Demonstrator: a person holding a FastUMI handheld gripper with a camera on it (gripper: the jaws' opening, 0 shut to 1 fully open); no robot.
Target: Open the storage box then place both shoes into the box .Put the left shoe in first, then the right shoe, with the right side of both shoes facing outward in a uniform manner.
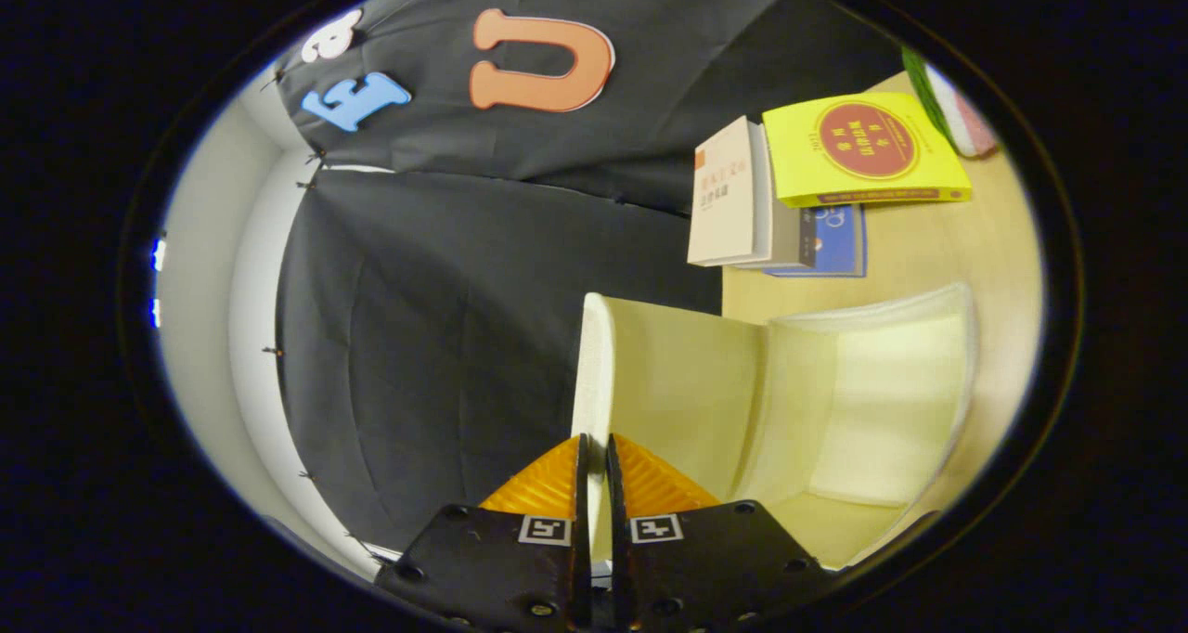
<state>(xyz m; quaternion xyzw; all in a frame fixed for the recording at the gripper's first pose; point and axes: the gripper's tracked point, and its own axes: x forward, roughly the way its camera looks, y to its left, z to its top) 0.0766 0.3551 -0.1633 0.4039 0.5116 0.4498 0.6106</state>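
While nearly closed, the gripper [592, 447] pinched the cream storage box lid's [594, 373] edge at lower center; books [780, 197] upper right.

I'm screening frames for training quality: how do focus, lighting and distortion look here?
Gripper view: strong fisheye bend, and the scene sits rotated, so the table and books look tipped; the cream box is sharp and evenly lit with mild brightness inside; the gripper, fingers nearly closed on the lid's edge, is crisp, no motion blur.
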